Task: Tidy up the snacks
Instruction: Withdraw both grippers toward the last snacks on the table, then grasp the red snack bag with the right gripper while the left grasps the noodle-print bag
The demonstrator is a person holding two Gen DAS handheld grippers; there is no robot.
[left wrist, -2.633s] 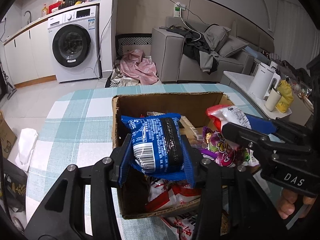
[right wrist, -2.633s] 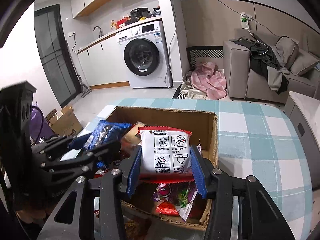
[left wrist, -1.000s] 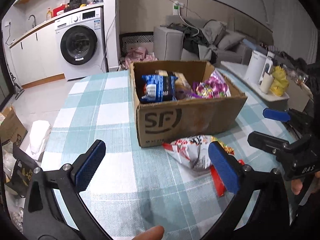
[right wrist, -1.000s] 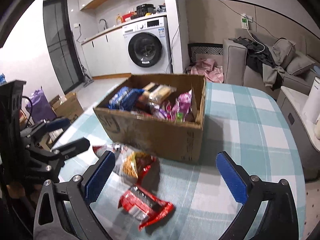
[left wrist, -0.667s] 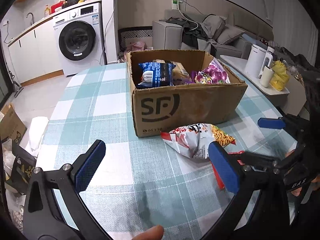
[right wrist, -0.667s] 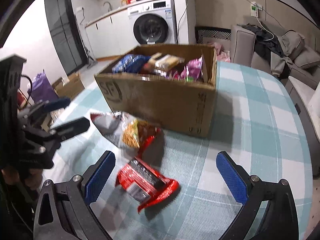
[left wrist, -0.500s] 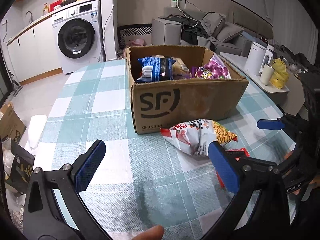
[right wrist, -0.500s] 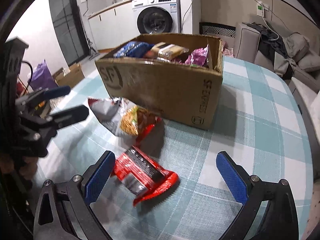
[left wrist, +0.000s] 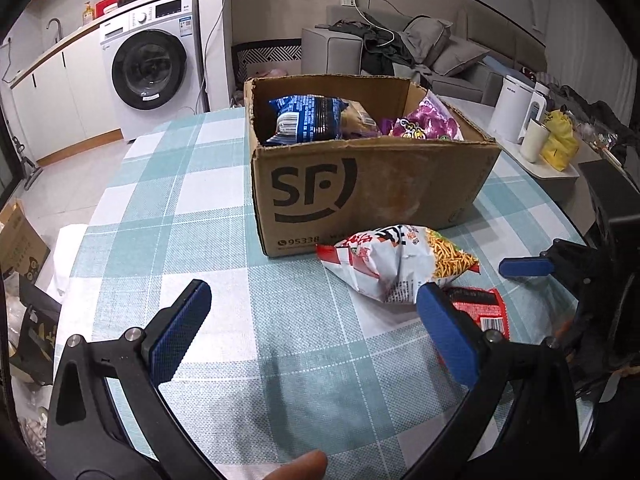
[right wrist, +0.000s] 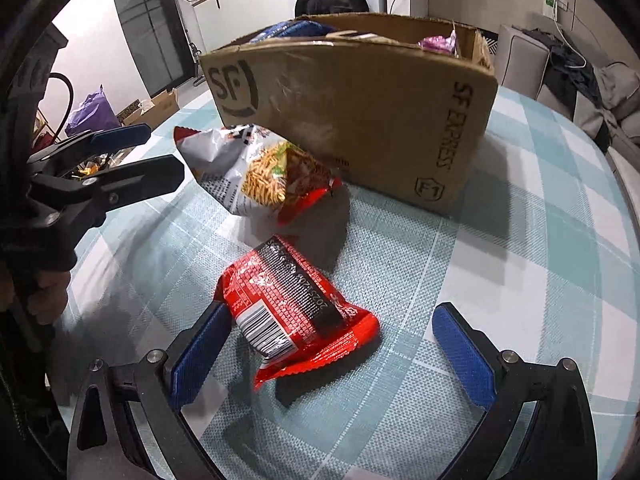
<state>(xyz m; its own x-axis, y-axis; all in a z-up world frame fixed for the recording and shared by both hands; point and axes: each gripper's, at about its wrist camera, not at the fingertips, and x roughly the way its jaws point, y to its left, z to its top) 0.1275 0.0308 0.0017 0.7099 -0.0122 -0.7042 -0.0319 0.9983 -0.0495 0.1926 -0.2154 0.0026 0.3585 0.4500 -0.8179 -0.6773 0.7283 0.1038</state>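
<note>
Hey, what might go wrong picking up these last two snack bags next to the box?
1. The red packet lies flat and glossy; the open right tool may pinch only film and slip.
2. The noodle snack bag leans against the cardboard box, so the left tool could shove the box.
3. Squeezing that puffy bag may crush its contents.
</note>
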